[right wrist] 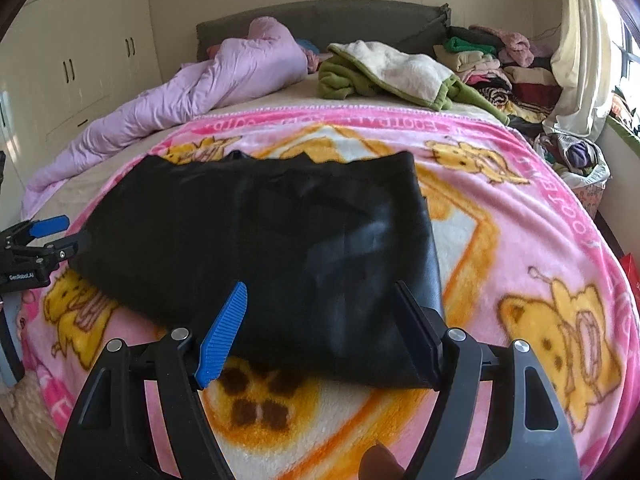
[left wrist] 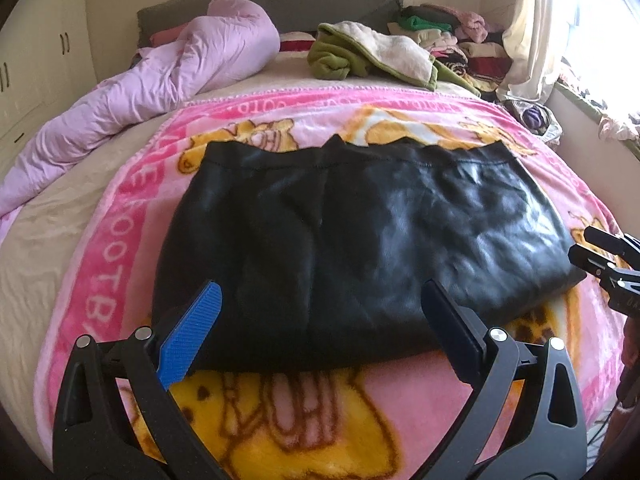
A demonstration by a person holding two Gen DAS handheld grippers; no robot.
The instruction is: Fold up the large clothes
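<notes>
A black leather-like garment (left wrist: 352,236) lies folded into a rough rectangle on a pink cartoon blanket (left wrist: 304,412) on the bed. It also shows in the right wrist view (right wrist: 280,252). My left gripper (left wrist: 320,300) is open and empty, its fingers over the garment's near edge. My right gripper (right wrist: 322,300) is open and empty over the garment's near right corner. The right gripper shows at the right edge of the left wrist view (left wrist: 580,246), and the left gripper at the left edge of the right wrist view (right wrist: 70,230).
A rumpled lilac duvet (left wrist: 152,88) lies along the bed's left side. A green and cream fleece (left wrist: 380,52) lies near the headboard. Stacked clothes (left wrist: 452,36) sit at the back right by a curtain (left wrist: 532,24). White wardrobes (right wrist: 80,60) stand to the left.
</notes>
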